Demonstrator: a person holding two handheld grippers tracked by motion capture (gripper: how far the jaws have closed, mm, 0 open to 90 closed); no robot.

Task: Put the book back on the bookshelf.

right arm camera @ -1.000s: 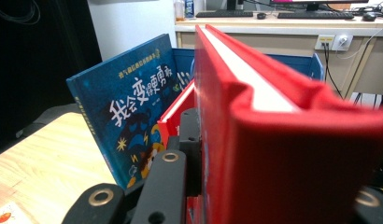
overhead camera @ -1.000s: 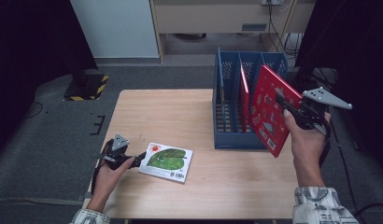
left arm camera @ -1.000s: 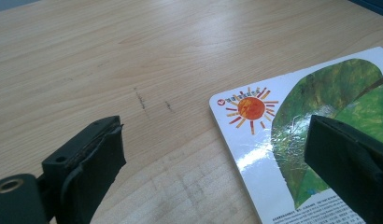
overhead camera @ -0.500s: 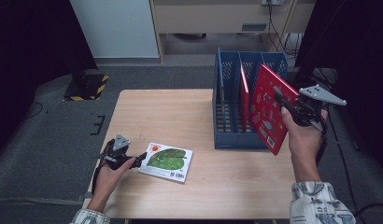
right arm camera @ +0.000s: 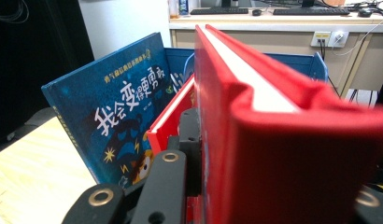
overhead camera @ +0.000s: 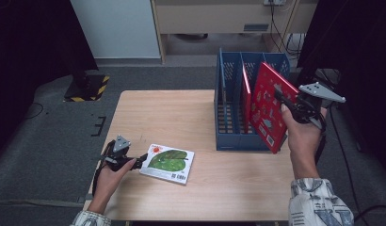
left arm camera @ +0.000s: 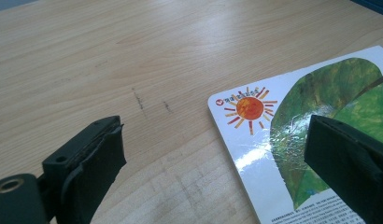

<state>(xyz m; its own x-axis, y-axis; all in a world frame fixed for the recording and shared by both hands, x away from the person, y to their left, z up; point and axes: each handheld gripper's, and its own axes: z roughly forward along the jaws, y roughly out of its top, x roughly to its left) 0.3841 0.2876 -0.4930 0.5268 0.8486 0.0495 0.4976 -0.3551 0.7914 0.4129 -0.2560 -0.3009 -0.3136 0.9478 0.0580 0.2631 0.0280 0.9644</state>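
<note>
Starting at the left, we have the left hand-held gripper [overhead camera: 143, 159] low over the pale wooden surface [overhead camera: 181, 117], its jaws spread apart and clamped on nothing. They straddle the near corner of the flat white picture book with the green leaf and orange sun on its cover [overhead camera: 168, 162], which lies face up near the front edge. We judge it is lined up for the next pickup.

Moving right, the blue plastic slotted file rack [overhead camera: 229, 106] stands upright, and in the right gripper view a dark blue book with white lettering [right arm camera: 110, 112] leans inside it beside a thin red book [overhead camera: 246, 96].

Farthest right, the right hand-held gripper [overhead camera: 281, 96] is clamped tight on a big red hardcover book [overhead camera: 269, 106], held tilted with its lower corner at the rack's open side, so it can slide into a slot.
</note>
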